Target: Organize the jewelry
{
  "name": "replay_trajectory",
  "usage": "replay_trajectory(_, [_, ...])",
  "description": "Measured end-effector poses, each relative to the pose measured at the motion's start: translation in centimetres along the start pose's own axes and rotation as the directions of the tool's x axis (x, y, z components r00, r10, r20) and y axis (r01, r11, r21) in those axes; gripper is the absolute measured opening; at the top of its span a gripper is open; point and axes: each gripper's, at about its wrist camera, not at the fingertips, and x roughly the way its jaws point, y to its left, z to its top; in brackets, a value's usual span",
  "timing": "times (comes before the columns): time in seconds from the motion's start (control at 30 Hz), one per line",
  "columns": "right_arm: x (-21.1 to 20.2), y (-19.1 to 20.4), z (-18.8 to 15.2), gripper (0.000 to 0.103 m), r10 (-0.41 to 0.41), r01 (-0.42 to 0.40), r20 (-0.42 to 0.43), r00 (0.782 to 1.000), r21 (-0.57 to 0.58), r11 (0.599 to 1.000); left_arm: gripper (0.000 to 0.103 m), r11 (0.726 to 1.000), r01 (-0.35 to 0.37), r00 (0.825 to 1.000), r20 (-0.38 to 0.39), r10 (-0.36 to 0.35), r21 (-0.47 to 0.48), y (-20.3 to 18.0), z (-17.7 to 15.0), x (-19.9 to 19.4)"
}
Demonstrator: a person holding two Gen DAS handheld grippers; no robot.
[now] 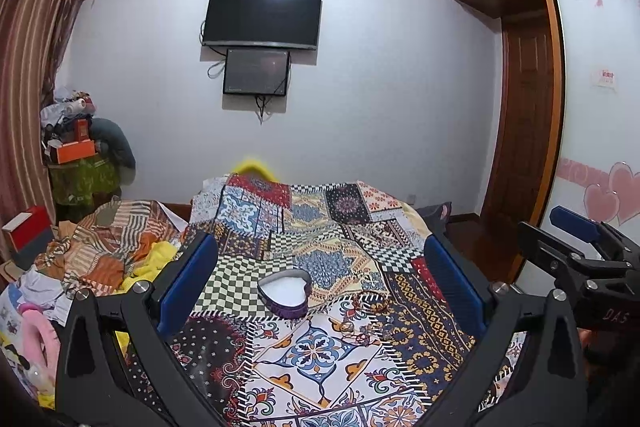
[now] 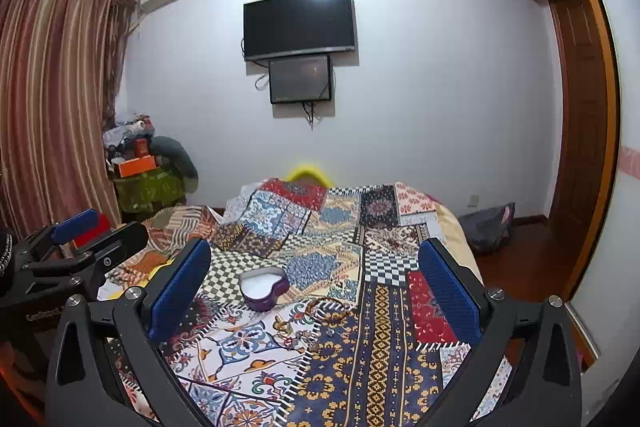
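A heart-shaped box point(image 1: 285, 291) is set lidless on the patterned bedspread point(image 1: 320, 359), its white inside turned up — presumably so pieces can be dropped straight in. The jewelry point(image 1: 366, 317), a loose tangle of bracelets and small trinkets, is spread just near and right of the box, apart from it. The left gripper point(image 1: 320, 283) is held above the bed with its jaws spread wide and nothing between them; the right gripper point(image 2: 316, 285) is likewise held wide and empty — both seemingly readied for a first pick.
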Motion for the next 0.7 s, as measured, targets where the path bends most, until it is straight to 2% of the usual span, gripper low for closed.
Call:
replay_trajectory(0.37, [4.4,-2.5,-2.1,0.103,-0.020,0.027,-0.123,0.992,0.054,0.998,0.103,1.000,-0.006,0.992,-0.123,0.006,-0.001,0.2,-2.2,5.7])
replay_trajectory(0.53, [6.4,-3.9,-3.4,0.103,-0.036,0.050,-0.186,0.982,0.070,0.996,0.103,0.999,-0.037,0.978,-0.203,0.036,0.002,0.9,-4.0,9.0])
replay_trajectory(0.7, [7.8,-4.9,-4.8,0.103,-0.055,0.070,-0.251,0.966,0.049,0.996,0.102,1.000,-0.022,0.953,-0.302,0.016,-0.016,1.9,-6.1,12.1])
